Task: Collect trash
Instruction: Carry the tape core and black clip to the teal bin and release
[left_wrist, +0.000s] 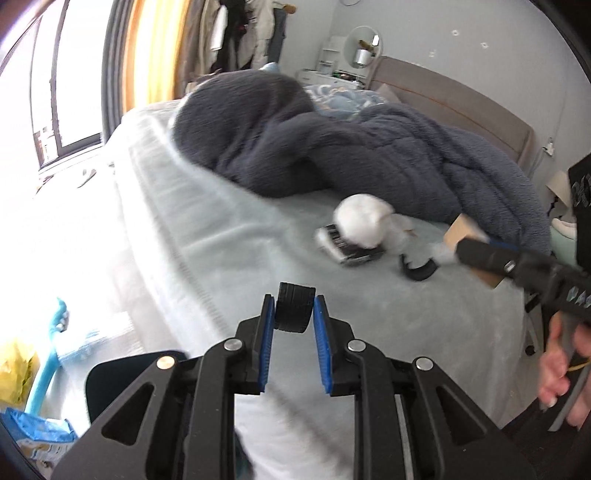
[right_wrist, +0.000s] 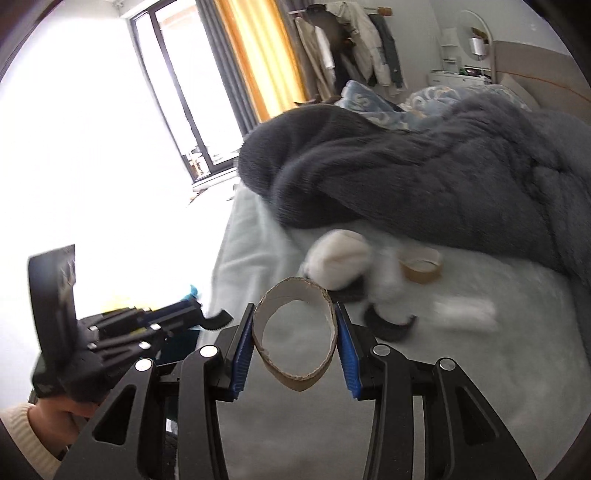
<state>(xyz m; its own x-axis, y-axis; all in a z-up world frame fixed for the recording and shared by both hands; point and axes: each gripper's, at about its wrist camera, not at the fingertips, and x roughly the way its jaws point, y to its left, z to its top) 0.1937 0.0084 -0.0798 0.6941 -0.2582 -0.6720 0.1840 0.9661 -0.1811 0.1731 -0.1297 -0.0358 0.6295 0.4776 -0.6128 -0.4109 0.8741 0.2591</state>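
Note:
In the left wrist view my left gripper (left_wrist: 294, 307) is shut on a small black ribbed piece (left_wrist: 295, 312) above the pale bedsheet (left_wrist: 229, 236). In the right wrist view my right gripper (right_wrist: 294, 309) is shut on a cardboard tube (right_wrist: 266, 314), squeezed into an oval. On the sheet beyond lie a white tissue wad (left_wrist: 364, 219) (right_wrist: 338, 258), a dark striped packet (left_wrist: 341, 247), a black curved piece (left_wrist: 419, 272) (right_wrist: 391, 328), a brown tape ring (right_wrist: 421, 269) and a white paper scrap (right_wrist: 465, 310). The right gripper (left_wrist: 460, 253) with its tube (left_wrist: 460, 230) shows at the right, and the left gripper (right_wrist: 202, 310) at the left.
A dark blue fleece blanket (left_wrist: 332, 147) is heaped across the bed up to the headboard (left_wrist: 461, 99). Left of the bed are a bright window (right_wrist: 177, 92), a yellow bag (left_wrist: 16, 373) and blue items (left_wrist: 44, 376) on the floor. A person's hand (left_wrist: 557, 373) grips the right tool.

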